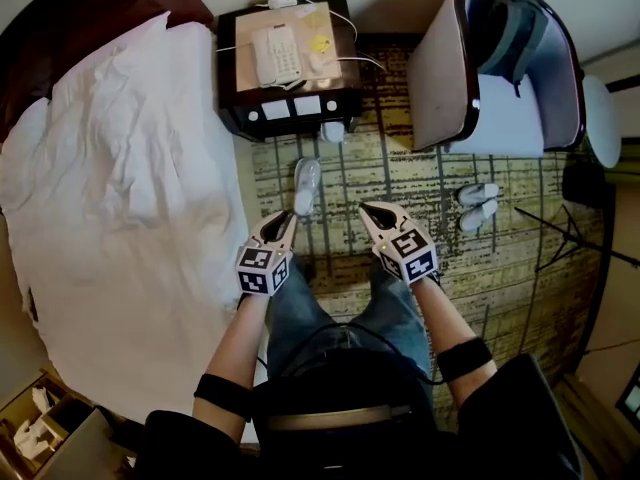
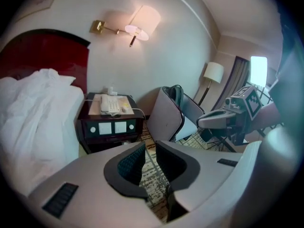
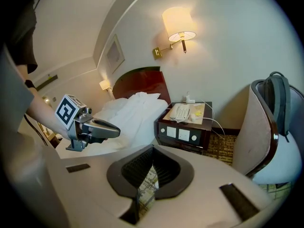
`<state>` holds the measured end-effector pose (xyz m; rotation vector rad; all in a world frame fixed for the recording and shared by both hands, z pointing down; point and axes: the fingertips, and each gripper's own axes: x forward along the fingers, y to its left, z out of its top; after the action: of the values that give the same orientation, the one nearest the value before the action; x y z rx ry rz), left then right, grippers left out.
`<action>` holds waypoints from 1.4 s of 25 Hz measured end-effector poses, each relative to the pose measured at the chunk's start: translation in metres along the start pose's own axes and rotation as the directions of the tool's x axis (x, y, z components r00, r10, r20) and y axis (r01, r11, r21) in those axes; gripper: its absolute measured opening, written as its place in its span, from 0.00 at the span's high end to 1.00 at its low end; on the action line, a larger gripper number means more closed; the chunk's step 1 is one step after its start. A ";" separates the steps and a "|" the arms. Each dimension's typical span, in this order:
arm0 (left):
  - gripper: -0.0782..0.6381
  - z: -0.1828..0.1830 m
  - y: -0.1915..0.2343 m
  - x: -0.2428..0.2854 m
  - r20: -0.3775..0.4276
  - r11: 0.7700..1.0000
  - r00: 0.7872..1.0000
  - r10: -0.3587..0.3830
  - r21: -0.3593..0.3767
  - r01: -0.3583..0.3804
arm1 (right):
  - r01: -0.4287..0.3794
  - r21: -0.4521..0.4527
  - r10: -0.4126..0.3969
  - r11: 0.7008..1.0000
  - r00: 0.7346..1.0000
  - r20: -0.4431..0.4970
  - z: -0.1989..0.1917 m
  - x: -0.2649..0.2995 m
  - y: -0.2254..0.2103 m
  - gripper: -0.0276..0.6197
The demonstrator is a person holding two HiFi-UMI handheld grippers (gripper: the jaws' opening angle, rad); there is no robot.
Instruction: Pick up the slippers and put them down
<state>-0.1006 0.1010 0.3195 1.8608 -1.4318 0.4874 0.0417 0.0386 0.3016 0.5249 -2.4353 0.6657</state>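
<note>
Left gripper (image 1: 283, 218): I read the jaws as parted by a narrow gap; nothing sits between them, only carpet (image 1: 420, 173) shows through. Right gripper (image 1: 369, 209): jaws pressed together at the tips; empty.

Both grippers hang over the carpet ahead of the person's legs, side by side, tips angled downward and toward the nightstand (image 1: 290, 103); each one appears in the other's view.

Task items, as I see them from the head view:
- One white slipper (image 1: 306, 186) lies flat on the carpet, lengthwise toward the nightstand; it is just ahead of the left gripper's tips and apart from them.
- A pair (image 1: 478, 207) lies side by side on the carpet near the front of the chair (image 1: 440, 78); it is well to the right of the right gripper.

Surroundings: bed (image 1: 120, 198) at the left, white bedding rumpled; a phone (image 1: 276, 54) on the nightstand; a backpack (image 1: 515, 30) in the chair.
</note>
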 end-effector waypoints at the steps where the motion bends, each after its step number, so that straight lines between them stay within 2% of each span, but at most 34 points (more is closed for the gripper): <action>1: 0.78 -0.009 0.007 0.011 -0.016 1.000 1.000 -0.009 -0.027 0.008 | 0.002 0.003 -0.002 1.000 1.000 -0.014 -0.007 0.011 0.000 0.95; 3: 0.69 -0.030 0.022 0.034 -0.048 0.997 0.998 -0.027 -0.077 0.024 | -0.007 0.014 0.007 1.000 0.999 -0.041 -0.022 0.035 0.003 0.95; 9: 0.60 -0.106 0.074 0.111 -0.092 0.987 0.995 -0.043 -0.159 0.028 | -0.040 -0.002 0.040 0.999 0.992 -0.120 -0.077 0.129 0.000 0.95; 11: 0.55 -0.138 0.093 0.143 -0.102 0.985 0.994 -0.038 -0.171 0.020 | -0.029 -0.005 0.028 1.000 0.991 -0.132 -0.098 0.162 -0.014 0.95; 15: 0.45 -0.213 0.135 0.202 -0.130 0.969 0.991 -0.029 -0.248 -0.005 | -0.026 0.016 0.028 1.000 0.988 -0.149 -0.151 0.227 -0.036 0.95; 21: 0.43 -0.332 0.203 0.281 -0.218 0.956 0.976 -0.024 -0.291 -0.041 | -0.057 -0.001 0.056 0.998 0.979 -0.195 -0.241 0.321 -0.057 0.95; 25: 0.43 -0.395 0.248 0.331 -0.241 0.934 0.970 -0.022 -0.352 -0.066 | -0.075 0.013 0.076 0.997 0.974 -0.213 -0.294 0.374 -0.068 0.95; 28: 0.42 -0.434 0.271 0.363 -0.264 0.931 0.964 -0.030 -0.359 -0.070 | -0.087 0.022 0.089 0.996 0.970 -0.226 -0.331 0.409 -0.076 0.95; 35: 0.34 -0.492 0.295 0.427 -0.279 0.938 0.951 -0.132 -0.345 0.029 | -0.064 0.001 0.063 0.998 0.970 -0.236 -0.391 0.475 -0.098 0.95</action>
<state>-0.1827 0.1435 1.0287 1.4932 -1.1483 0.4299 -0.1162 0.0753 0.9029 0.3446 -2.2373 0.7046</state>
